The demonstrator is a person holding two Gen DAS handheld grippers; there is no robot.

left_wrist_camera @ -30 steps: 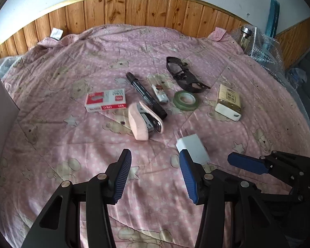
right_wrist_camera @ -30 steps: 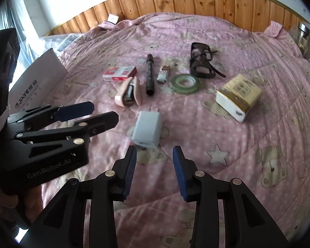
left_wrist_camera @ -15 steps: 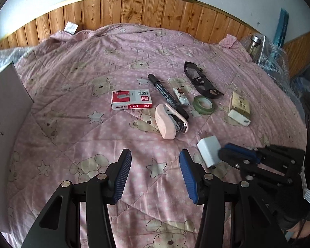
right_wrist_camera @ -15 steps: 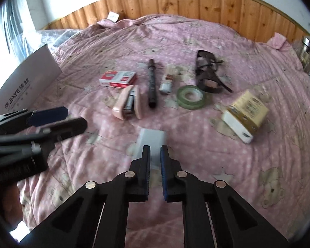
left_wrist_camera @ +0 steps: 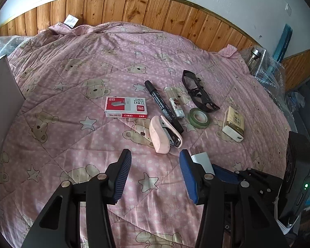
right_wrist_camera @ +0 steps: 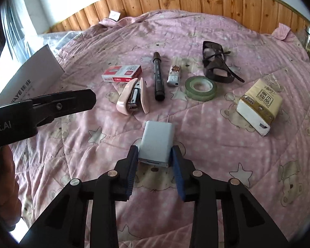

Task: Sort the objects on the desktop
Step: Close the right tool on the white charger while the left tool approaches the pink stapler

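My right gripper [right_wrist_camera: 155, 155] is shut on a white charger [right_wrist_camera: 156, 140], one pad on each long side, prongs pointing away. In the left wrist view the same charger [left_wrist_camera: 202, 159] shows just right of my open left gripper [left_wrist_camera: 155, 165], which holds nothing. Beyond lie a pink stapler [left_wrist_camera: 164, 136], a red staple box [left_wrist_camera: 126, 107], a black marker [left_wrist_camera: 163, 105], a small white lighter [left_wrist_camera: 176, 105], a green tape roll [left_wrist_camera: 198, 117], black glasses [left_wrist_camera: 198, 93] and a tissue pack [left_wrist_camera: 233, 124]. The left gripper [right_wrist_camera: 88, 101] reaches in from the left of the right wrist view.
Everything lies on a pink bear-print quilt [left_wrist_camera: 72, 78] against a wood-panelled wall. A white cardboard box [right_wrist_camera: 29, 78] stands at the left edge. A glass jar [left_wrist_camera: 255, 59] in bubble wrap sits at the far right corner.
The right gripper's fingers, close together behind the charger half a second ago, now clasp its two sides. The left gripper stayed open and shifted so the charger sits beside its right finger.
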